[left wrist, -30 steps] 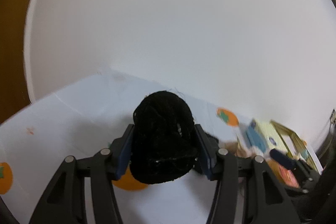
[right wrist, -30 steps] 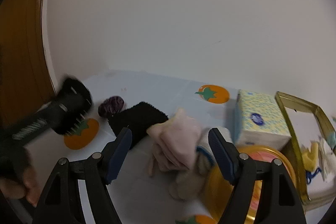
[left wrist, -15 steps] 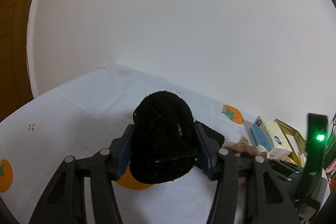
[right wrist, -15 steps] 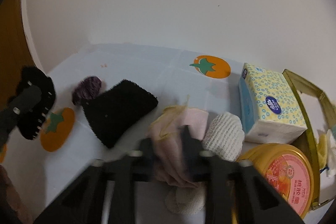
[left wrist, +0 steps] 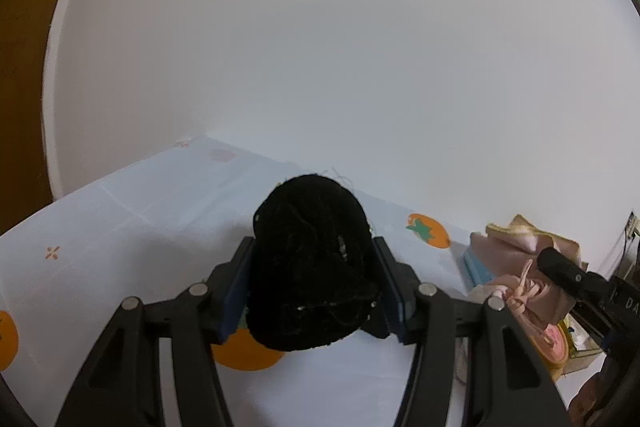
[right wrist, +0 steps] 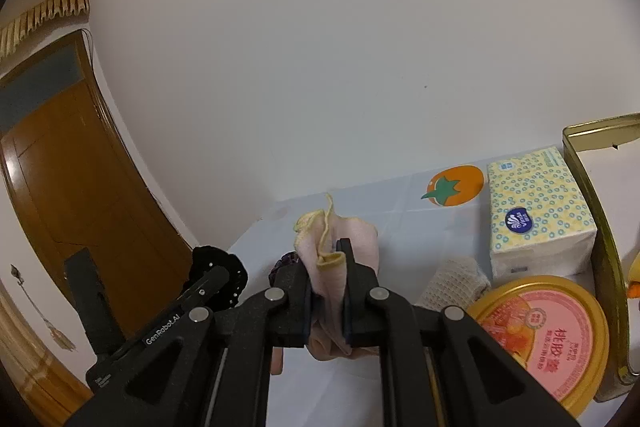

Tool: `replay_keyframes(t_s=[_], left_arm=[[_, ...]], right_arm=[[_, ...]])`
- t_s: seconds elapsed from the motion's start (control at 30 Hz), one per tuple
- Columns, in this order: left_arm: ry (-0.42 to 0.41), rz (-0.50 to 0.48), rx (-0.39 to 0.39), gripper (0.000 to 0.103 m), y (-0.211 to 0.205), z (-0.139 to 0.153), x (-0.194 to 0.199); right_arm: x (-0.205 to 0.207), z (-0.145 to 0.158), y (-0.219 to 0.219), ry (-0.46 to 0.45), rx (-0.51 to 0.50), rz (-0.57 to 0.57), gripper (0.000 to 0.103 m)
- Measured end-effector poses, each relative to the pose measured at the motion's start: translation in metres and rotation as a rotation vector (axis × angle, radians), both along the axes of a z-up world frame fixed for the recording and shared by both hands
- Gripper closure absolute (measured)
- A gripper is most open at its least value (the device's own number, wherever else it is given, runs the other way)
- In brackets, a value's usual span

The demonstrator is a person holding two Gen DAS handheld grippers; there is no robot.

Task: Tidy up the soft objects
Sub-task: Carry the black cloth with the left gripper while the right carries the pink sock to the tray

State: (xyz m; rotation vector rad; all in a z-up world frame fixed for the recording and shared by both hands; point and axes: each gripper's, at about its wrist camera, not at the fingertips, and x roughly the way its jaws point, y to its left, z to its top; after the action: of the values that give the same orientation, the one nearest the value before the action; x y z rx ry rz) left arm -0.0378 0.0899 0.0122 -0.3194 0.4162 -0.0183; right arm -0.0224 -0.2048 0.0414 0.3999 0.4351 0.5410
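Pink cloth (right wrist: 326, 267), yellow-edged, pinched upright in the right gripper (right wrist: 327, 291); jaws closed down to a narrow gap with the fabric bunched between them. Its lower folds hang below the grip, and it appears clear of the tabletop (right wrist: 400, 203), likely so it can be carried without dragging over its neighbours.

Black knitted bundle (left wrist: 310, 267) sits squeezed between the blue pads of the left gripper (left wrist: 312, 287), jaws about half spread. It bulges above and below the pads, so the grip looks firm enough for soft yarn.

Below and to the right: a cream knitted piece (right wrist: 454, 279) lies on the cloth-covered tabletop, touching a round yellow-rimmed tin (right wrist: 536, 335). A tissue pack (right wrist: 538, 215) stands just behind, next to a gold-edged tray (right wrist: 600, 227) that could serve as the collecting spot. A small purple item (right wrist: 286, 261) is mostly hidden behind the right gripper.
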Motion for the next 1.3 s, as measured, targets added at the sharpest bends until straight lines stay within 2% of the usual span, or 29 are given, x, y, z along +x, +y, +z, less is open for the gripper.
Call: replay_keyframes(t_s=[0.17,0.23,0.3,0.43,0.63,0.7,0.87,0.9,0.93,1.0,1.1,1.17,1.2,1.3], left_arm=[[-0.027,-0.025,0.009,0.047,-0.007,0.002,-0.001],[-0.03,-0.017,0.01,0.044,-0.008,0.003,-0.001],[-0.027,-0.005,0.003,0.044,-0.007,0.003,-0.001],[-0.014,0.015,-0.022,0.044,-0.003,0.002,0.003],[-0.015,0.009,-0.014,0.044,-0.008,0.002,0.0],[-0.014,0.007,-0.014,0.044,-0.008,0.001,0.0],[-0.01,0.009,-0.018,0.044,-0.006,-0.001,0.001],[-0.01,0.009,-0.018,0.044,-0.006,-0.001,0.002],[-0.01,0.009,-0.018,0.044,-0.006,-0.001,0.002],[-0.01,0.008,-0.018,0.044,-0.006,-0.001,0.002],[-0.011,0.009,-0.018,0.044,-0.006,0.0,0.001],[-0.011,0.005,-0.017,0.044,-0.006,-0.001,0.003],[-0.01,0.005,-0.017,0.044,-0.005,-0.001,0.003],[-0.012,0.003,-0.02,0.044,-0.005,-0.002,0.004]], right_arm=[[-0.012,0.001,-0.007,-0.017,0.026,0.078,0.091],[-0.012,-0.002,0.001,-0.006,-0.006,0.1,0.09],[-0.005,-0.012,0.017,0.06,-0.041,0.178,0.09],[-0.001,-0.024,0.038,0.122,-0.155,0.18,0.09],[-0.008,-0.019,0.033,0.086,-0.063,0.228,0.089],[-0.004,-0.026,0.036,0.125,-0.102,0.213,0.089],[0.015,-0.04,0.043,0.222,-0.107,0.242,0.088],[0.016,-0.041,0.043,0.232,-0.119,0.24,0.084],[0.017,-0.041,0.044,0.233,-0.124,0.236,0.076],[0.018,-0.041,0.044,0.217,-0.128,0.222,0.069],[0.013,-0.039,0.047,0.173,-0.188,0.182,0.069],[0.01,-0.036,0.049,0.157,-0.223,0.163,0.079],[0.01,-0.036,0.05,0.16,-0.239,0.158,0.088],[0.009,-0.033,0.044,0.148,-0.223,0.141,0.089]])
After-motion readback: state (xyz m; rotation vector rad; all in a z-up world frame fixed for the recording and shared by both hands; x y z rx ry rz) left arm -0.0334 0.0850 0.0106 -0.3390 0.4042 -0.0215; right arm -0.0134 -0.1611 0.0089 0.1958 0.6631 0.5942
